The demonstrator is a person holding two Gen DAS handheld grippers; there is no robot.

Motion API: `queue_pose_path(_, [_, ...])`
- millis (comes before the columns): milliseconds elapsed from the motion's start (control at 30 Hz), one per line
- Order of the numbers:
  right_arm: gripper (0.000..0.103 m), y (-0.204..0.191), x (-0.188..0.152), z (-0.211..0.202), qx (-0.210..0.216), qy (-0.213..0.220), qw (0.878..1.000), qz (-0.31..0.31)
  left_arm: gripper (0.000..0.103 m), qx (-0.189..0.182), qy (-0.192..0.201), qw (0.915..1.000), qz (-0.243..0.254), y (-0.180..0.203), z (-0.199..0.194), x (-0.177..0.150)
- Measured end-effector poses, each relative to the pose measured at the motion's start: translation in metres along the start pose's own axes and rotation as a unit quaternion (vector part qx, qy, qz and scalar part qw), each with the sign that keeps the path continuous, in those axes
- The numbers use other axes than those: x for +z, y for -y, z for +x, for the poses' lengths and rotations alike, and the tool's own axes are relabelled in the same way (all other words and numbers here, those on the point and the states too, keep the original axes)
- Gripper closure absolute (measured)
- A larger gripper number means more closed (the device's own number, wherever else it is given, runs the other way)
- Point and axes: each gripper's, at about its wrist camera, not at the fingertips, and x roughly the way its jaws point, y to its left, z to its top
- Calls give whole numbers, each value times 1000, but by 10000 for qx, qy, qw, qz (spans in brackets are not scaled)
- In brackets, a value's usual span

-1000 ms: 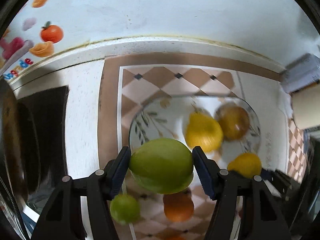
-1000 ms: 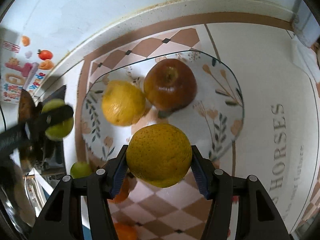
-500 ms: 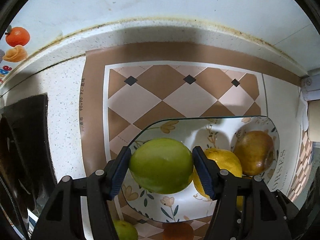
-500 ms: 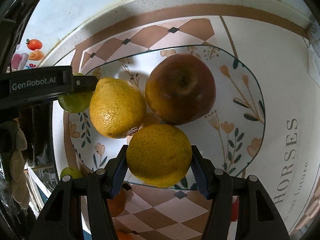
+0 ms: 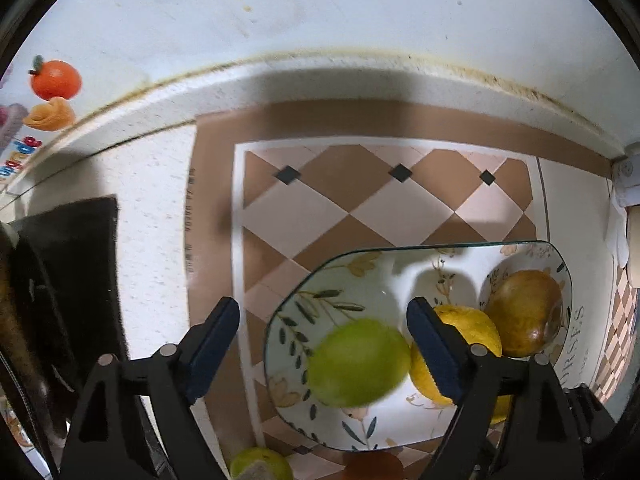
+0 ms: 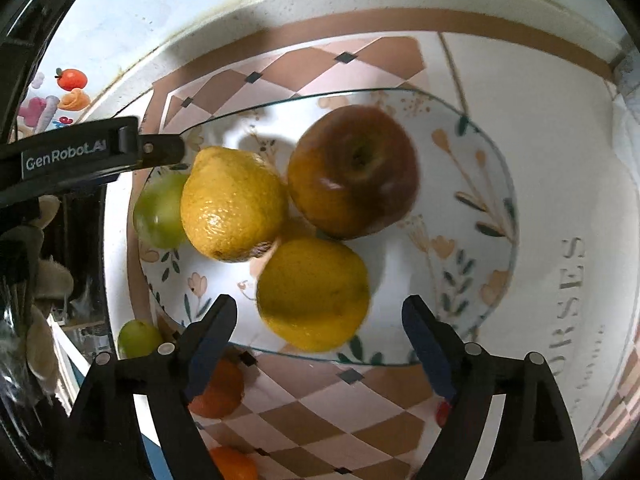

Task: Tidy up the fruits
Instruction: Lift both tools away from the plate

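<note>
Both tools have just been opened: the green fruit [image 5: 358, 362] lies free under the left tool [image 5: 326, 344], the orange [image 6: 312, 294] under the right tool [image 6: 320, 332], both on the plate [image 6: 472, 184].

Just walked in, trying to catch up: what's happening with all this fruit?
A person with two hand-held grippers is putting fruit on a floral plate. Both jaws have just been opening: the left gripper released a green fruit, the right gripper a yellow one. They join a lemon and an apple.
</note>
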Motion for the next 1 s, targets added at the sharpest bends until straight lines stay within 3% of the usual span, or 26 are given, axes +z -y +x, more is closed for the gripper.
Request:
queue_pose_path(67, [9, 4, -3, -9, -198, 110, 9997, 0, 17, 2, 31, 10000, -60, -2, -7, -3])
queue_pose_path(233, [9, 15, -13, -36, -422, 378, 9984, 54, 17, -46, 193, 9997, -160, -10, -27, -25])
queue_pose_path(567, [9, 14, -51, -90, -725, 1020, 9921, -5, 17, -21, 783, 9966, -270, -15, -80, -96])
queue_pose_path(1000, [9, -1, -122, -167, -906, 1868, 9781, -159, 17, 185, 1830, 9829, -55, 1, -159, -172])
